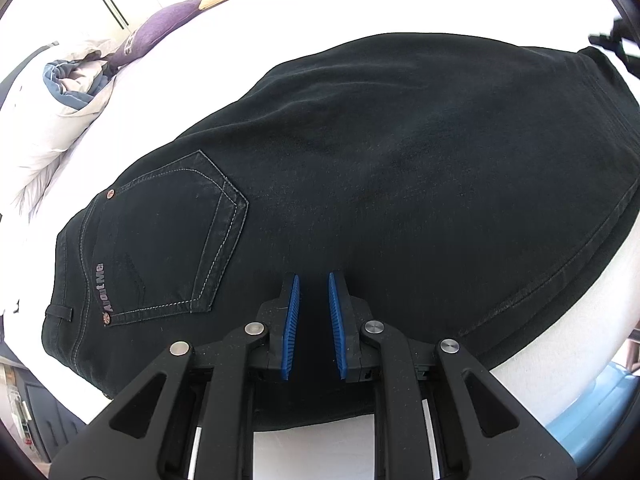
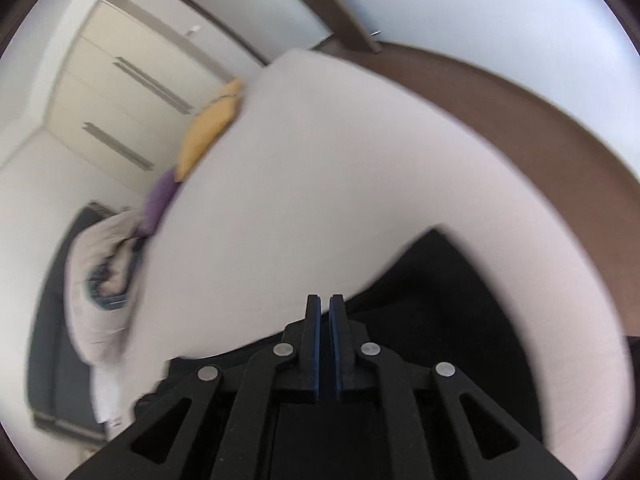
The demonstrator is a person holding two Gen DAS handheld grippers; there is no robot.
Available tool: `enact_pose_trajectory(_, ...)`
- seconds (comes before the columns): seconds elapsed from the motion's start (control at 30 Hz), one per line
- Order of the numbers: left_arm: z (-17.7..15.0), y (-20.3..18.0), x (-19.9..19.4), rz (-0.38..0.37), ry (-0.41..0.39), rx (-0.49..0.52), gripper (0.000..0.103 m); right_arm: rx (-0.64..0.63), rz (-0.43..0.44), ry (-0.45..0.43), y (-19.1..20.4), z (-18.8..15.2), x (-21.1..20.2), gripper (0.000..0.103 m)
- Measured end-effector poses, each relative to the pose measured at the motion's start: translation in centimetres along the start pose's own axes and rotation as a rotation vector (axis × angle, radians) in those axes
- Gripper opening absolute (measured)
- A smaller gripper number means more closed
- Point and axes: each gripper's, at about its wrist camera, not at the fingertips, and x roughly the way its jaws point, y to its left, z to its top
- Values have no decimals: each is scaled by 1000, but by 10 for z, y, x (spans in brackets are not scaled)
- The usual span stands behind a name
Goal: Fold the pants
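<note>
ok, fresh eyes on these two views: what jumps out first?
The black pants fill the left wrist view, laid flat on the white bed, back pocket up at left. The left gripper sits at their near edge with blue pads slightly apart. The right view is blurred: right gripper over the pants' corner.

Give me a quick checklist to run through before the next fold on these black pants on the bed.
1. Pants lying flat on the white bed: ok, only faint ripples, back pocket facing up.
2. Left tool on the fabric: cannot tell; pads sit slightly apart over the near edge, but no pinched fold shows.
3. Right tool holding cloth: not ok; nothing visible between its nearly closed pads.
4. Right view sharp enough to aim: not ok, it is motion-blurred.
5. Bed beyond the pants free for folding: ok; the pillows and bundled duvet lie well off to the side.
</note>
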Motion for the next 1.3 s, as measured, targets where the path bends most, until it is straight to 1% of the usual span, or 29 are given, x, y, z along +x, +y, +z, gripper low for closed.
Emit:
enact_pose_trajectory(0.03,1,-1,0,3,2,3,15,-37,95,61,19,-8,15,28)
enact_pose_trajectory(0.1,0,-5,0,8,6,10,15,-105,211,172,49,-28,45,43)
enact_pose_trajectory(0.13,0,-5,0,9,8,11,15,-130,250,219,57,-40,61,43)
enact_pose_trajectory(0.17,0,-6,0,7,9,9,15,-147,247,252,63,-51,80,43)
enact_pose_trajectory(0.2,0,-6,-1,5,9,9,15,-141,191,275,57,-56,93,43)
enact_pose_trajectory(0.23,0,-6,-1,2,8,8,15,-106,128,286,38,-57,100,34)
enact_pose_trajectory(0.27,-1,-6,-1,-1,7,6,15,-44,120,281,14,-56,100,14)
enact_pose_trajectory(0.3,-1,-5,-1,-5,4,3,15,23,109,275,-11,-51,95,0)
enact_pose_trajectory(0.33,-1,-5,-1,-9,2,-2,15,70,138,246,-32,-46,81,0)
enact_pose_trajectory(0.37,-2,-4,0,-12,0,-6,15,71,119,197,-47,-40,61,0)
enact_pose_trajectory(0.43,-2,-2,0,-11,0,-6,15,33,28,91,-83,-17,10,0)
enact_pose_trajectory(0.5,-1,-2,-2,-2,1,-4,15,79,-62,-9,-116,2,-38,0)
enact_pose_trajectory(0.53,-1,-2,-3,3,0,-5,15,119,-99,-58,-129,12,-59,2)
enact_pose_trajectory(0.57,1,-2,-6,8,-2,-14,15,153,-129,-93,-139,17,-80,11)
enact_pose_trajectory(0.6,3,-2,-10,3,-7,-30,15,164,-118,-107,-144,20,-97,12)
enact_pose_trajectory(0.67,9,-5,-22,-27,-33,-64,15,128,17,-75,-129,16,-110,13)
enact_pose_trajectory(0.7,14,-9,-28,-30,-49,-66,15,105,74,-50,-111,8,-106,19)
enact_pose_trajectory(0.77,28,-20,-37,-44,-79,-61,15,59,214,41,-78,-13,-84,43)
enact_pose_trajectory(0.8,37,-27,-39,-58,-90,-60,15,49,254,80,-55,-28,-59,57)
enact_pose_trajectory(0.83,44,-33,-40,-69,-97,-60,15,48,263,117,-40,-42,-37,58)
enact_pose_trajectory(0.9,57,-46,-34,-108,-94,-58,15,70,226,224,-38,-61,0,56)
enact_pose_trajectory(0.93,60,-50,-27,-126,-80,-60,15,78,188,235,-44,-68,10,34)
enact_pose_trajectory(1.0,59,-54,-6,-143,-23,-81,15,89,129,208,-69,-64,2,0)
enact_pose_trajectory(1.03,54,-53,1,-155,-20,-96,15,131,120,188,-86,-59,-8,0)
enact_pose_trajectory(1.1,45,-47,0,-175,-51,-125,16,221,97,87,-123,-45,-41,0)
enact_pose_trajectory(1.17,37,-35,-2,-189,-40,-169,16,220,20,-40,-141,-33,-76,0)
enact_pose_trajectory(1.2,34,-28,-3,-179,-35,-188,16,230,-95,-91,-149,-29,-95,24)
enact_pose_trajectory(1.23,30,-19,-5,-149,-26,-217,16,265,-154,-147,-161,-27,-116,41)
enact_pose_trajectory(1.3,22,0,-8,-112,-17,-285,16,337,-72,-218,-179,-29,-145,49)
